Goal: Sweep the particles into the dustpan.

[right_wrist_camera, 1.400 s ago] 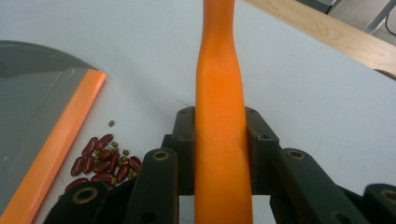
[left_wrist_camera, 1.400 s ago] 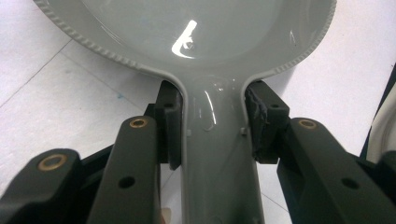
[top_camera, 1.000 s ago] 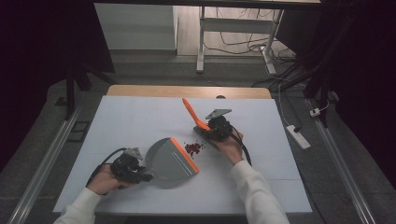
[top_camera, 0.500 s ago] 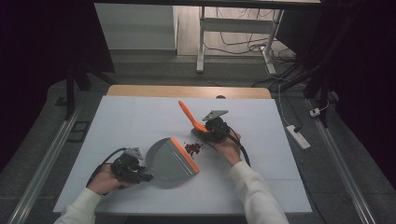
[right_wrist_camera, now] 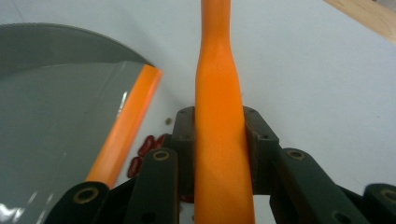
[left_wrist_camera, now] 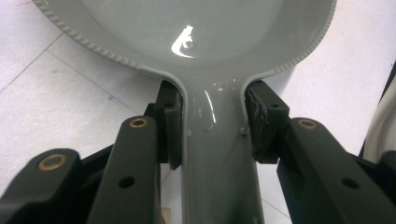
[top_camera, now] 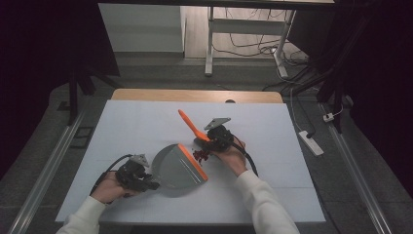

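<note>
The thin grey handle of the dustpan [left_wrist_camera: 212,154] is squeezed between the two black jaws of the left gripper [left_wrist_camera: 212,135], one pad pressed flat on each side of it. Past the jaws, the handle is seen to widen into the shiny grey scoop with a bumpy rim. The orange handle of the brush [right_wrist_camera: 219,140] is pinched tight between the jaws of the right gripper [right_wrist_camera: 219,140], and it is pointed up and away from them. Just to the left of those jaws, a few dark red beans [right_wrist_camera: 142,154] are seen on the white table [right_wrist_camera: 327,84], right beside the orange lip of the pan. In the high view, the dustpan [top_camera: 176,168] is laid flat near the front of the table [top_camera: 136,122], with its orange edge turned toward the right gripper [top_camera: 214,141]. The small pile of beans [top_camera: 200,155] is found between that edge and the brush [top_camera: 191,126]. The left gripper [top_camera: 134,174] is held by a hand in a white sleeve [top_camera: 85,222].
</note>
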A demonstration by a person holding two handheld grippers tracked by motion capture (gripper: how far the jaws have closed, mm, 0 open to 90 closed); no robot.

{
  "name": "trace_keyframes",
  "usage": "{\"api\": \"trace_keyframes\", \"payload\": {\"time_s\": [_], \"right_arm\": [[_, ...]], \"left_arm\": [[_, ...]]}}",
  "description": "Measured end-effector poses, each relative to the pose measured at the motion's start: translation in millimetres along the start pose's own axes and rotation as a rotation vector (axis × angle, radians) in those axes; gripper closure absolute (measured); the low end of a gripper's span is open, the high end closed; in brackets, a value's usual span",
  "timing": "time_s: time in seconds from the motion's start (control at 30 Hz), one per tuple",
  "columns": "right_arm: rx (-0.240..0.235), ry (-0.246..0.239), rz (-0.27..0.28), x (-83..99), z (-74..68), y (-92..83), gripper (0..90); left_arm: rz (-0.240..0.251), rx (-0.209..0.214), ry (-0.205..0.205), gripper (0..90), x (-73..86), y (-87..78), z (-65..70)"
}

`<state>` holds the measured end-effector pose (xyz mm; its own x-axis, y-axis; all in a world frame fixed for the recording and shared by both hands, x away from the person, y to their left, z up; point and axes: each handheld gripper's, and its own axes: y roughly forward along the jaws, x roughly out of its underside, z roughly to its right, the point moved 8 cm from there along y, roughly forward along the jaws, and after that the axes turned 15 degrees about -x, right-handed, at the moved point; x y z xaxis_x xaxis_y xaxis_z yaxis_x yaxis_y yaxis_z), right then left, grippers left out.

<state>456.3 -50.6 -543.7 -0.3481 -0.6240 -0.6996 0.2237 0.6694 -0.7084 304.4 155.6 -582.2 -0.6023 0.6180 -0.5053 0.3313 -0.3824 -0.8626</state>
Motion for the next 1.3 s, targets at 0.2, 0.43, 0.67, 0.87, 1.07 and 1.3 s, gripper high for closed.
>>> {"api": "trace_keyframes", "payload": {"time_s": [0.2, 0.43, 0.67, 0.87, 1.07, 1.3], "right_arm": [[-0.018, 0.01, 0.003, -3.6, -9.9, 5.6, 70.0], [-0.032, -0.002, -0.007, -7.4, -20.0, 12.2, 70.0], [-0.057, -0.02, -0.01, -11.2, -33.3, 18.6, 70.0], [-0.102, -0.012, 0.016, -16.1, -44.3, 21.3, 70.0], [-0.179, -0.055, 0.035, -26.8, -67.4, 21.9, 70.0], [-0.117, -0.057, 0.085, -33.3, -56.9, 3.0, 70.0]], "left_arm": [[-0.001, -0.001, 0.002, 62.2, 0.2, 0.2, 0.0], [-0.003, 0.0, 0.003, 62.2, 0.3, 0.4, 0.2], [-0.003, -0.002, 0.007, 62.1, 0.3, 0.8, 0.1], [-0.002, -0.002, 0.003, 62.2, 0.3, 1.1, 0.6], [-0.003, -0.004, 0.006, 62.2, 0.5, 1.1, 0.2], [-0.002, -0.005, 0.007, 62.1, 0.8, 1.2, 0.1]]}}
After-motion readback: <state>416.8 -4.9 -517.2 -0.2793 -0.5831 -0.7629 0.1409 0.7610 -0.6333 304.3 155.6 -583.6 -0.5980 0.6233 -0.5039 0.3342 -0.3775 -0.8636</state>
